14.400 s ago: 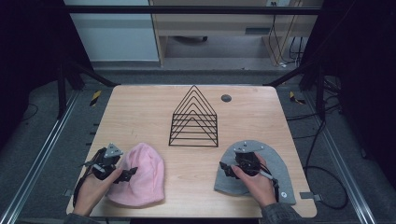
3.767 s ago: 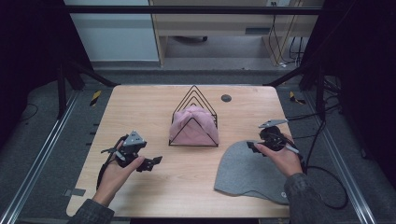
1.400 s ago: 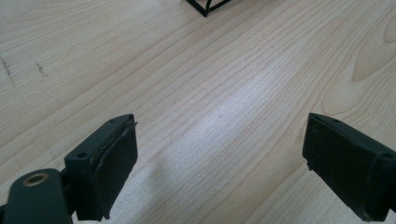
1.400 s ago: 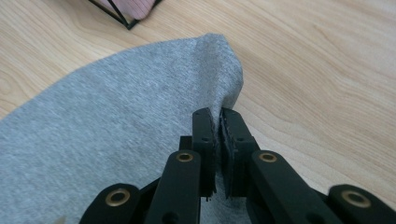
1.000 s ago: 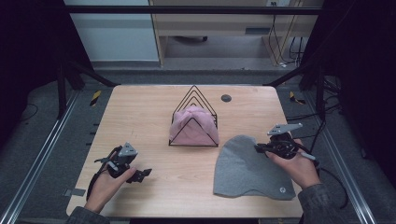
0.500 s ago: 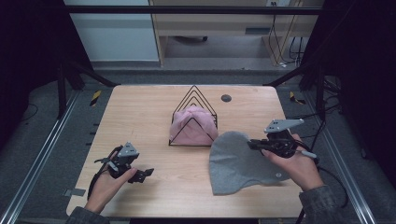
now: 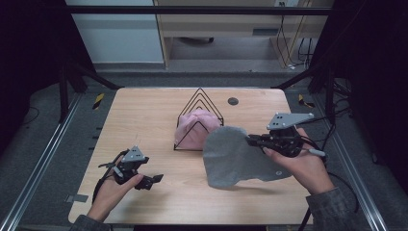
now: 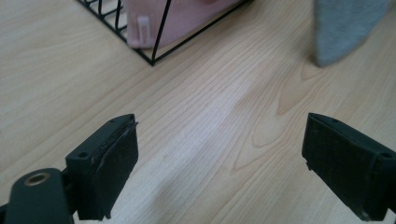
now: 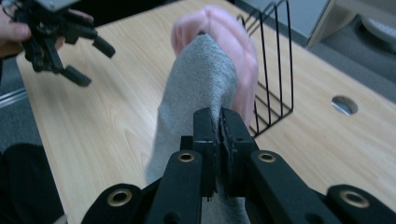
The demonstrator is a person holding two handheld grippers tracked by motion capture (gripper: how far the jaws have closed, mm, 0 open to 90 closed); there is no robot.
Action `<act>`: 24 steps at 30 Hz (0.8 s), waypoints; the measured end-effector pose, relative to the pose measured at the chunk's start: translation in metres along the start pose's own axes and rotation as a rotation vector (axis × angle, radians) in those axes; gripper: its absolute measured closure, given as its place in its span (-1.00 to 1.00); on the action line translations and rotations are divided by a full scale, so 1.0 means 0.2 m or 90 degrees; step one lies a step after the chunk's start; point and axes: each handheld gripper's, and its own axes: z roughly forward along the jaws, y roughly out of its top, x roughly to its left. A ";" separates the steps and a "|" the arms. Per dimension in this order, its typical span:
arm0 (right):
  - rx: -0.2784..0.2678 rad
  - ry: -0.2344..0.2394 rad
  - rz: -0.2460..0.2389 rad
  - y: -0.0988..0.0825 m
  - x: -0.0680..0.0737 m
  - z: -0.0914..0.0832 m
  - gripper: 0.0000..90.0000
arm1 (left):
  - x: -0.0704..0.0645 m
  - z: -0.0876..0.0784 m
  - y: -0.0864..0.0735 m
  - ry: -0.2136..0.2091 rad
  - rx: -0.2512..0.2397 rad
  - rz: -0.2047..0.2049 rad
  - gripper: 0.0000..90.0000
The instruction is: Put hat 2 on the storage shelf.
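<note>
Grey beanie [image 7: 235, 156] hangs at centre right, pinched by its edge in the right gripper [image 7: 251, 140], jaws clamped on the fabric. Step: carrying it toward the wire rack [image 7: 198, 120], which holds the pink beanie [image 7: 192, 129]. Next needs lift over a free slot. Left gripper [image 7: 153, 180] idles lower left, jaws wide, empty.

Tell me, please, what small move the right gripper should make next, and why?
Probably carry the grey hat on toward the wire rack. The right gripper is shut on its edge, it hangs partly lifted, and the pink hat already sits in the rack.
</note>
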 end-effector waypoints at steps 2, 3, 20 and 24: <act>-0.011 0.002 0.000 0.04 0.01 -0.01 0.92 | -0.02 -0.03 0.04 -0.013 -0.022 0.003 -0.77; -0.015 0.002 -0.003 0.06 0.01 -0.02 0.92 | -0.03 -0.04 0.06 -0.021 -0.030 0.005 -0.76; -0.048 0.020 -0.066 0.42 0.09 -0.10 0.92 | -0.20 -0.02 0.35 -0.085 -0.052 0.079 -0.74; -0.049 0.024 -0.081 0.48 0.12 -0.10 0.92 | -0.19 -0.03 0.41 -0.082 -0.055 0.092 -0.72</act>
